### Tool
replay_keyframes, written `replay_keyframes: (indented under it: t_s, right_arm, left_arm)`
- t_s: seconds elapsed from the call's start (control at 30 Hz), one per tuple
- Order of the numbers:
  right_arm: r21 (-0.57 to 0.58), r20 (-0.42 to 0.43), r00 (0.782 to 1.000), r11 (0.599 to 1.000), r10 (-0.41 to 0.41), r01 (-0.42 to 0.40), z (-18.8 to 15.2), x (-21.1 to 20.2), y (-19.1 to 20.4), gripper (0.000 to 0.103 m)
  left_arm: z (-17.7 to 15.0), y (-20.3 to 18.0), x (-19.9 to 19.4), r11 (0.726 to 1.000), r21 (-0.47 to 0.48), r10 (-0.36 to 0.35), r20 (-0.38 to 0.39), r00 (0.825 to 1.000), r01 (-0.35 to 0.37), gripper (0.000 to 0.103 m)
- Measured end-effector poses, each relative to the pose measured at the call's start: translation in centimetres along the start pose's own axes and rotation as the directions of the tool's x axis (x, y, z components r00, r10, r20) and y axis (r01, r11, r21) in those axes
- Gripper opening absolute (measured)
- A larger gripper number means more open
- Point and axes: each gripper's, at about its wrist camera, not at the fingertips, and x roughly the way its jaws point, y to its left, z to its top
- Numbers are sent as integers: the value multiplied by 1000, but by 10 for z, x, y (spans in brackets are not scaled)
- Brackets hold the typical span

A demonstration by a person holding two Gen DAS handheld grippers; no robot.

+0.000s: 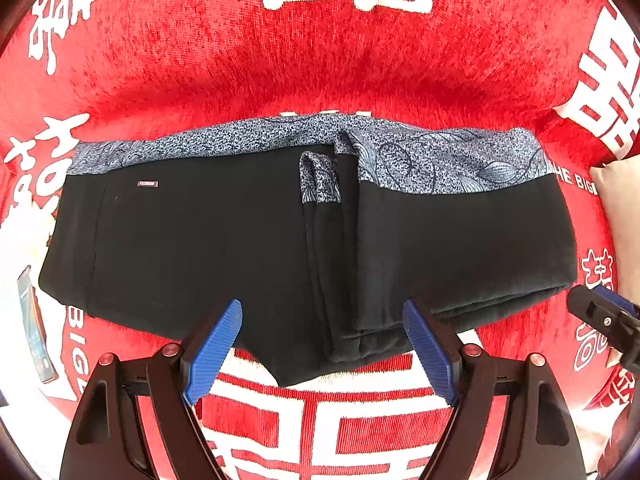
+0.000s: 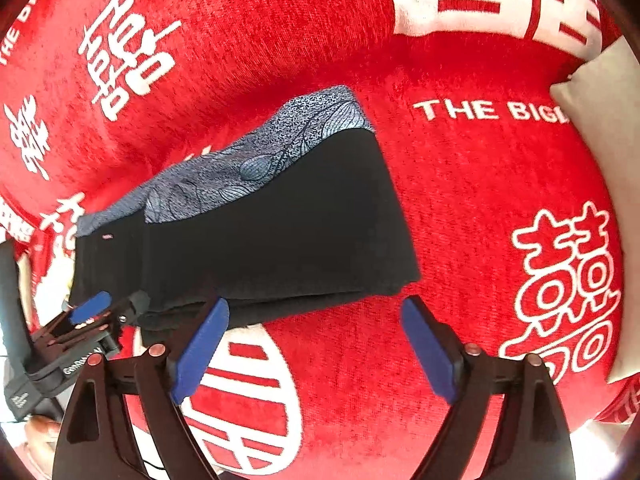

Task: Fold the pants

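Note:
The black pants (image 1: 224,240) with a blue patterned band lie folded flat on the red blanket (image 1: 280,60); a folded leg overlaps the right half. My left gripper (image 1: 322,344) is open and empty, hovering over the pants' near edge. My right gripper (image 2: 316,344) is open and empty, just off the pants' (image 2: 280,232) near right corner. The right gripper shows at the right edge of the left wrist view (image 1: 604,316). The left gripper shows at the lower left of the right wrist view (image 2: 96,316), over the pants' near left edge.
The red blanket (image 2: 460,200) with white characters covers the surface. A phone (image 1: 34,320) lies at the left edge. A beige pillow (image 2: 600,104) sits at the right, also in the left wrist view (image 1: 620,208).

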Motion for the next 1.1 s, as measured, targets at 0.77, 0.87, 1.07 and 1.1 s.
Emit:
replay_keyframes:
  t_s: [0.77, 0.87, 1.07, 1.1]
  right_arm:
    - [-120, -12, 984, 977, -180, 177, -9, -3, 34, 91]
    - [-129, -5, 983, 975, -184, 182, -11, -5, 41, 91]
    - [-161, 10, 981, 968, -192, 191, -15, -5, 64, 103]
    - [-168, 12, 982, 968, -189, 189, -15, -5, 68, 103]
  left_arm:
    - [-17, 19, -22, 1000, -14, -23, 21, 1000, 23, 83]
    - [-21, 26, -25, 999, -22, -29, 26, 999, 29, 89]
    - [-27, 48, -30, 998, -57, -32, 45, 998, 34, 89]
    - [-28, 52, -30, 997, -64, -31, 43, 999, 34, 89]
